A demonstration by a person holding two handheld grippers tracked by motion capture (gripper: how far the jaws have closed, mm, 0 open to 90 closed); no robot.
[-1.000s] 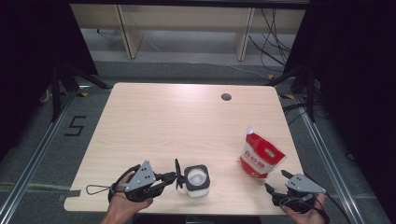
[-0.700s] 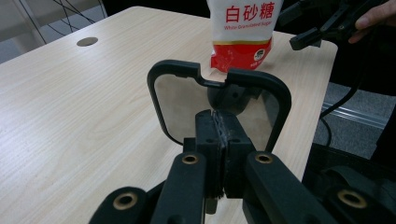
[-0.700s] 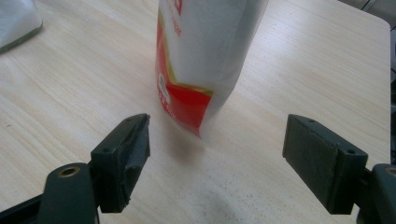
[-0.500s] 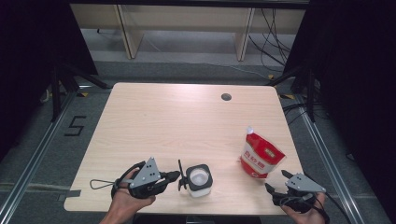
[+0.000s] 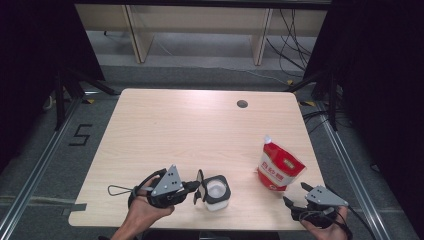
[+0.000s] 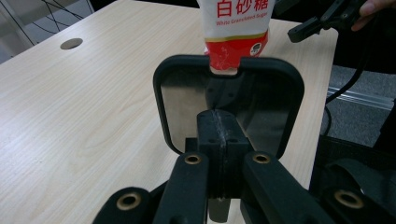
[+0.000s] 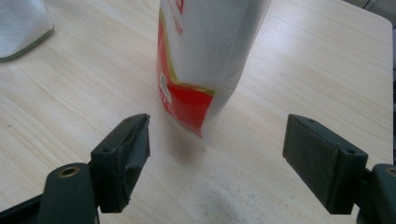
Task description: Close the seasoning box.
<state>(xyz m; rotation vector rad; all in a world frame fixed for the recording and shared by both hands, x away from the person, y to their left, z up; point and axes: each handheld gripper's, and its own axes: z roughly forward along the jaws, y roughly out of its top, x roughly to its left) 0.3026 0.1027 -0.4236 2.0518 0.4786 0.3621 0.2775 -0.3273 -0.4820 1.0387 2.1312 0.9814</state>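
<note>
A square lid (image 5: pixel 200 184) with a black rim stands on edge at the tip of my left gripper (image 5: pixel 196 190), just left of a white container (image 5: pixel 216 191) with a dark rim. In the left gripper view the jaws are pressed together (image 6: pixel 219 135) over the lid's (image 6: pixel 187 107) lower rim. Beyond it stands a red and white sugar bag (image 6: pixel 236 32). The bag (image 5: pixel 280 170) is upright at the right. My right gripper (image 5: pixel 302 202) rests open near the front edge, facing the bag (image 7: pixel 205 70) with nothing between its pads (image 7: pixel 217 154).
The wooden table (image 5: pixel 200 130) has a round cable hole (image 5: pixel 242 104) at the back right. The table's front edge runs close under both hands. The right gripper (image 6: pixel 327 18) shows at the far side of the left gripper view. Shelving legs stand behind the table.
My left gripper has carried the upright lid to the right, up beside the container. The right gripper and the bag have stayed put.
</note>
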